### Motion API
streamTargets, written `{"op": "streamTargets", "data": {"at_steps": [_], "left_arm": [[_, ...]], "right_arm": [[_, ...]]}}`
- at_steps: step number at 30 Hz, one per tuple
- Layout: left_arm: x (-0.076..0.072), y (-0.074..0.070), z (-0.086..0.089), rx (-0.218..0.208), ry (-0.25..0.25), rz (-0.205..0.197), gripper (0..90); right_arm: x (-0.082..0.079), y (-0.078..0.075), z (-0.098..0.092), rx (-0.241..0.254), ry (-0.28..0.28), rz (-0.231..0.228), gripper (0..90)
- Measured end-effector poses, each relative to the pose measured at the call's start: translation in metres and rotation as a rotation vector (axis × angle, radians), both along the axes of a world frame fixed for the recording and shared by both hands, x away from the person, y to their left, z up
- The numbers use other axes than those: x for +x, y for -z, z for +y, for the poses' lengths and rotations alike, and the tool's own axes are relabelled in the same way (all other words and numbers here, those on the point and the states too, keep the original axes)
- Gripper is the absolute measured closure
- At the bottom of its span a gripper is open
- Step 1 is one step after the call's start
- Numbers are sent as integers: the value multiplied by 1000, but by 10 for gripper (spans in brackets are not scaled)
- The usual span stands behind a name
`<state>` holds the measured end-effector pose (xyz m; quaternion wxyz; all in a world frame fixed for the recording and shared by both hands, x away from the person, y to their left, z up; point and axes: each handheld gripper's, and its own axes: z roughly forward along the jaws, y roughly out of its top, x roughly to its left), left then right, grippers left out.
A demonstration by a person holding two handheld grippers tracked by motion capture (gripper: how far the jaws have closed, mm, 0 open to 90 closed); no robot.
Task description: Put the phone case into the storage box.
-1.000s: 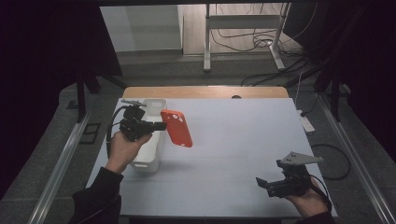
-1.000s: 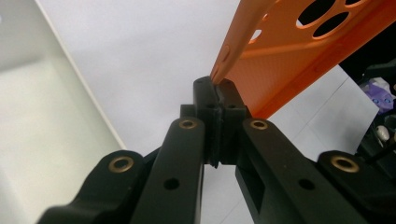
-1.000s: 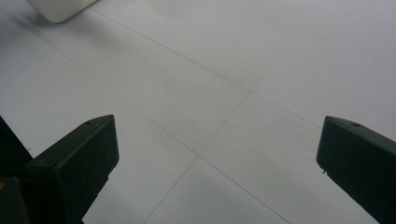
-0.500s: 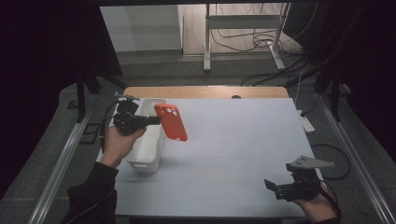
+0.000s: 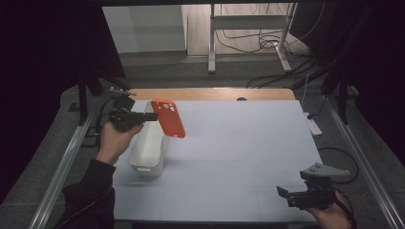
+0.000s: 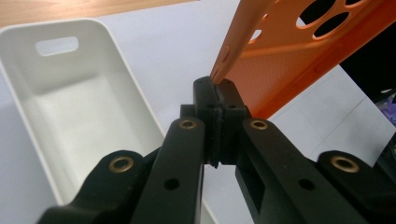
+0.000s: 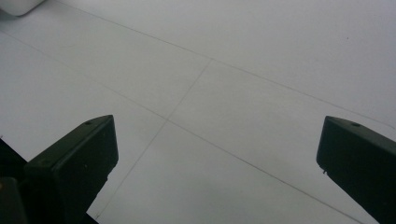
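Case (image 5: 168, 118): orange phone case, held up in the air off the table (image 5: 239, 152), at about 10 o'clock of the tabletop in the high view. Your left gripper (image 5: 152, 116) is clamped on one thin edge of it; in the left gripper view the pads are pressed together on that edge (image 6: 218, 79) and the rest of the case fans out toward 1 o'clock, camera cut-outs visible. In the high view the case hangs tilted, top end toward 11, bottom end toward 5, just above the right rim of the bin (image 5: 148, 145).

Bin: white, oblong, open top, sits on the table under your left hand (image 5: 113, 140), long axis running roughly 12 to 6. The left gripper view shows its inside bare, with a handle slot in the far wall (image 6: 57, 45).

Your right gripper (image 5: 285, 194) is down at about 5 o'clock of the table, well apart from the case and bin, pointing toward 9. Its jaws stand wide apart with nothing between them; the right gripper view shows bare white tabletop there, and a corner of the bin (image 7: 18, 5) at 11 o'clock of that view.
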<state>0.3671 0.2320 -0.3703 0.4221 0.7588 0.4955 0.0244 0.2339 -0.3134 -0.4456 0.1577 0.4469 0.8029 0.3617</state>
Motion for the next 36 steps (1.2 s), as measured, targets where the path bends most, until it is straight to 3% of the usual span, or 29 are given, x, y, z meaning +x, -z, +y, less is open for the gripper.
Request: {"op": "streamTargets", "data": {"at_steps": [8,36], "left_arm": [[7,-1,8,8,-22,3,891],[34,-4,38,47,-125,19,892]], "right_arm": [[-2,-1,-5,14,28,-7,0],[-3,-1,-5,13,31,-5,0]]}}
